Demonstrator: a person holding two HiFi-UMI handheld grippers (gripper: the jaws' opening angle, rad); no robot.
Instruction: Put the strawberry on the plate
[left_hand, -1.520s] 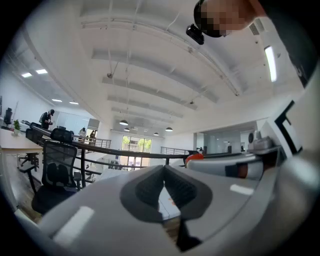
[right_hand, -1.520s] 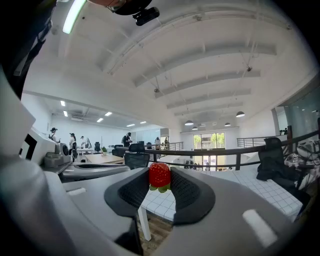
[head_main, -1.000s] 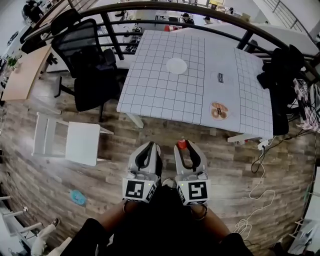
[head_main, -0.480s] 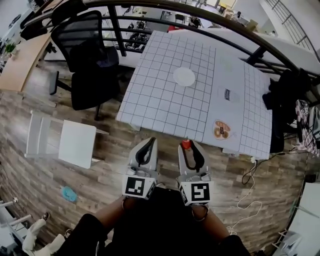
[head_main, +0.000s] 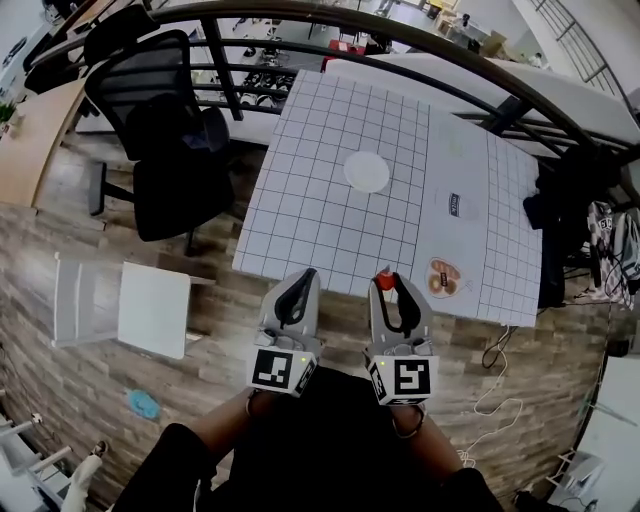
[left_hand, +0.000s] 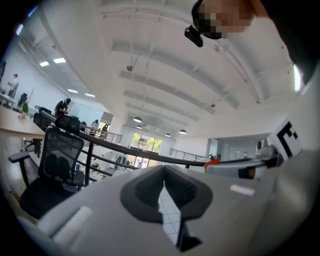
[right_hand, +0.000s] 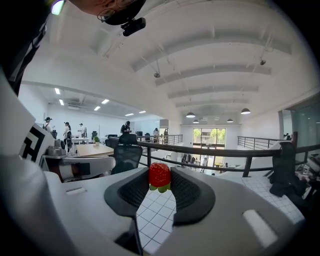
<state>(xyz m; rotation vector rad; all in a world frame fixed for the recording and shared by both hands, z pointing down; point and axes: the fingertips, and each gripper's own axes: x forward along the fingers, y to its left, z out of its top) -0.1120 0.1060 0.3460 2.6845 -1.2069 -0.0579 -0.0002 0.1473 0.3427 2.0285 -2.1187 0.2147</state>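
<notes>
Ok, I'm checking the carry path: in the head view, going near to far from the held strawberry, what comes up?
In order: red strawberry in the right gripper → near edge of the white grid-patterned table → round white plate → black curved metal railing.

Head down, gripper views level; table (head_main: 320, 200) likely shared.

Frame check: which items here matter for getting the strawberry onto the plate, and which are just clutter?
Belongs to the job:
- strawberry, clamped in the right gripper
- white plate on the gridded table
- left gripper, shut and empty

Just lying about:
- black office chair
- white stool
- round picture card near the table's edge
- blue object on the floor
</notes>
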